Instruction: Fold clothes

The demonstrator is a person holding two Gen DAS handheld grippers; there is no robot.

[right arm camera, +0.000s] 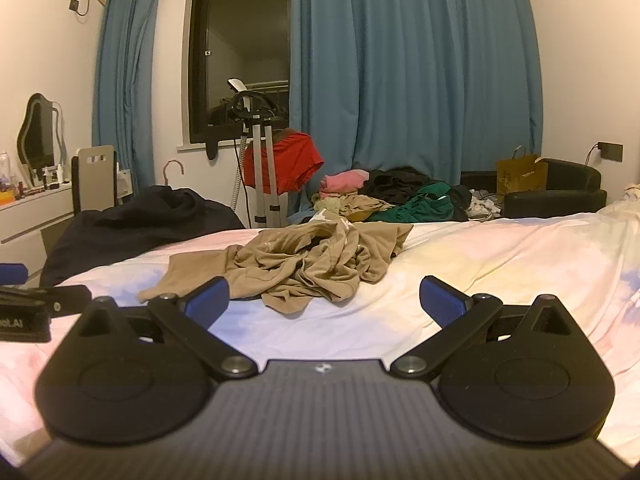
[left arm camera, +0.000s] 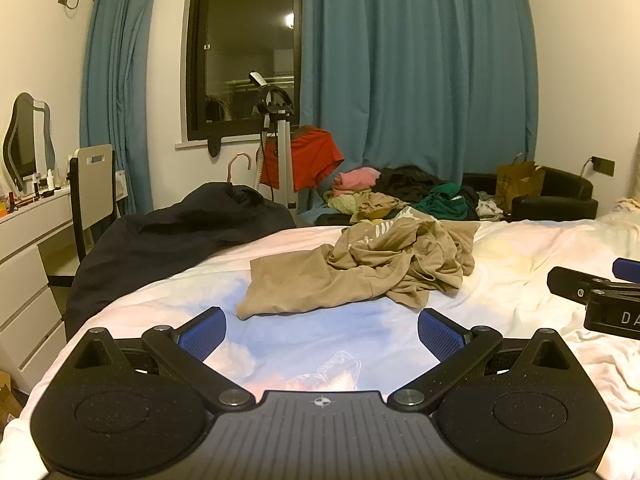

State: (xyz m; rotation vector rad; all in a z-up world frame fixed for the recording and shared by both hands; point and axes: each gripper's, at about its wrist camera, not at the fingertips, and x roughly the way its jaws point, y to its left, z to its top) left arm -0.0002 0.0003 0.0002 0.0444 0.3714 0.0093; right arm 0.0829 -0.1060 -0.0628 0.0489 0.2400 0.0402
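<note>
A crumpled tan garment (left arm camera: 360, 268) lies in a heap on the bed (left arm camera: 520, 272), beyond both grippers; it also shows in the right wrist view (right arm camera: 304, 264). My left gripper (left arm camera: 322, 330) is open and empty, held above the sheet just short of the garment's near edge. My right gripper (right arm camera: 324, 300) is open and empty, also just short of the garment. The right gripper shows at the right edge of the left wrist view (left arm camera: 600, 296), and the left gripper at the left edge of the right wrist view (right arm camera: 32, 304).
A pile of mixed clothes (left arm camera: 400, 192) lies past the bed's far edge. A dark garment (left arm camera: 168, 236) hangs over the bed's left corner. A steamer stand with a red garment (left arm camera: 312, 156), a chair (left arm camera: 94, 184), a white dresser (left arm camera: 28, 240) and a black armchair (left arm camera: 560, 196) stand around.
</note>
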